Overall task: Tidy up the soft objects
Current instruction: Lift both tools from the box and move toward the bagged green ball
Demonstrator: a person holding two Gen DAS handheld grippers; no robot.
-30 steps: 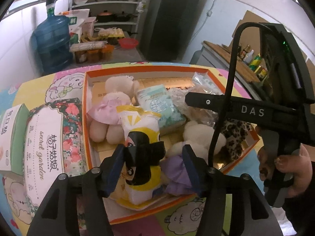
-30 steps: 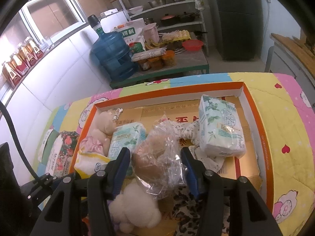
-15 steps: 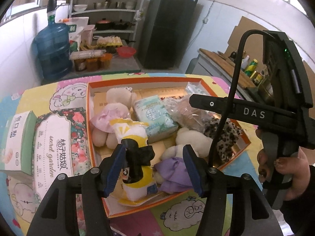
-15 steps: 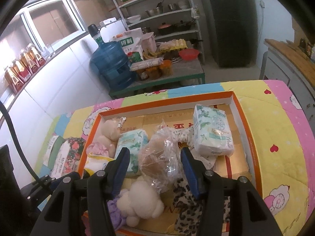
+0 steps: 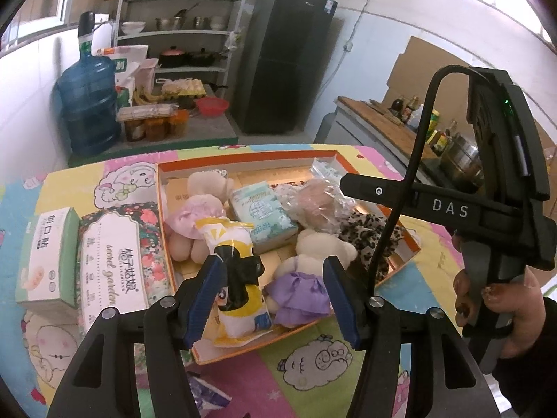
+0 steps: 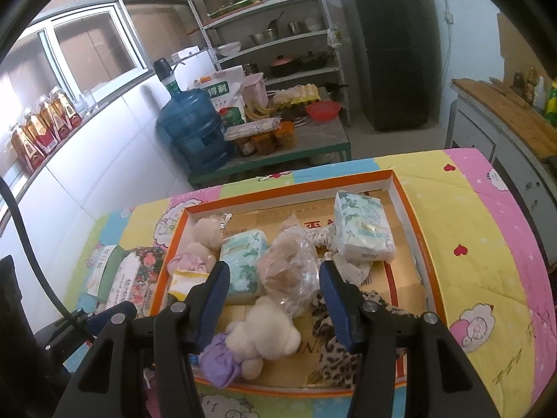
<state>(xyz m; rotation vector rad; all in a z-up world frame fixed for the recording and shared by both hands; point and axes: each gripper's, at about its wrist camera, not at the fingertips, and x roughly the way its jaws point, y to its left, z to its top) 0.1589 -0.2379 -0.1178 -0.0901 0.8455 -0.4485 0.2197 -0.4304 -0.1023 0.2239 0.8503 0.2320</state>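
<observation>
An orange-rimmed cardboard tray [image 5: 243,160] lies on a patterned quilt and holds several soft things. Among them are a pink-dressed plush [image 5: 195,216], a yellow-and-white packet [image 5: 236,278], a teal tissue pack [image 5: 264,216], a crinkled plastic bag [image 6: 289,271], a white teddy in a purple dress [image 6: 261,334], leopard cloth [image 6: 334,355] and a white tissue pack [image 6: 362,230]. My left gripper [image 5: 271,299] hangs open above the packet and the teddy, touching neither. Over the plastic bag my right gripper [image 6: 275,296] is open, its pads bare.
Left of the tray lie a floral tissue box [image 5: 115,261] and a green-and-white box [image 5: 45,261]. A hand [image 5: 501,306] grips the right tool close on my right. Beyond the table are a water bottle [image 6: 195,132], shelves and a dark fridge [image 6: 393,45].
Both grippers have lifted and drawn back from the tray, so its contents look smaller and farther off. Nothing was picked up or shifted.
</observation>
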